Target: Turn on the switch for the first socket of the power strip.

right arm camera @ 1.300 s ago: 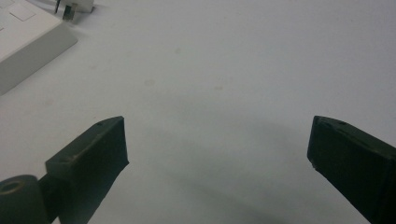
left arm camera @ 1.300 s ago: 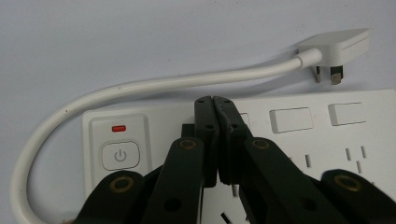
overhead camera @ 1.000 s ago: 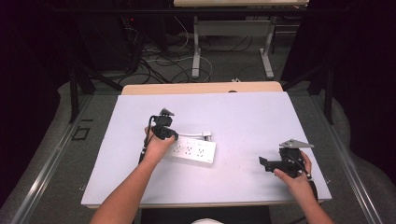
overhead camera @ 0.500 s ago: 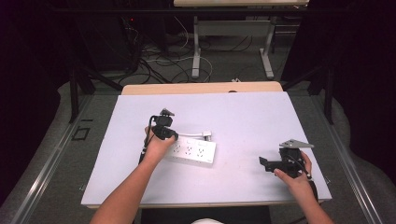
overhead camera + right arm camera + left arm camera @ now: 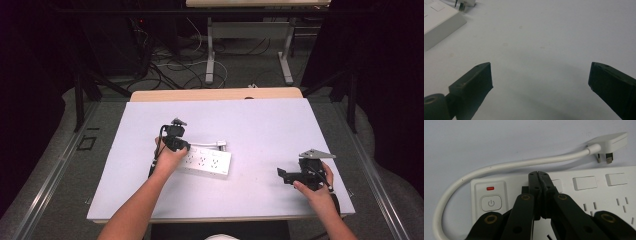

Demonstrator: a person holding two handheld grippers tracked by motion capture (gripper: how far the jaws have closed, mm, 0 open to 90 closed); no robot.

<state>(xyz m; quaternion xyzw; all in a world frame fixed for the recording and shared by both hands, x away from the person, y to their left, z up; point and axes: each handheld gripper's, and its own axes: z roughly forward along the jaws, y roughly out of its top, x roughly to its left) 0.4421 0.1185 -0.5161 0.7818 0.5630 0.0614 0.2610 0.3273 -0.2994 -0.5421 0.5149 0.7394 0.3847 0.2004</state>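
a matte white sheet covers the table, its pale wood edge showing at the far side. beyond it the room is dark, with cables on a grey floor and a desk frame. a glossy white plastic strip lies left of centre, flat and oblong, with a rounded power button and a red light. its smooth cord loops to a plug lying just beside it. left gripper presses on the strip, jaws together. right gripper rests near the right edge, jaws wide apart.
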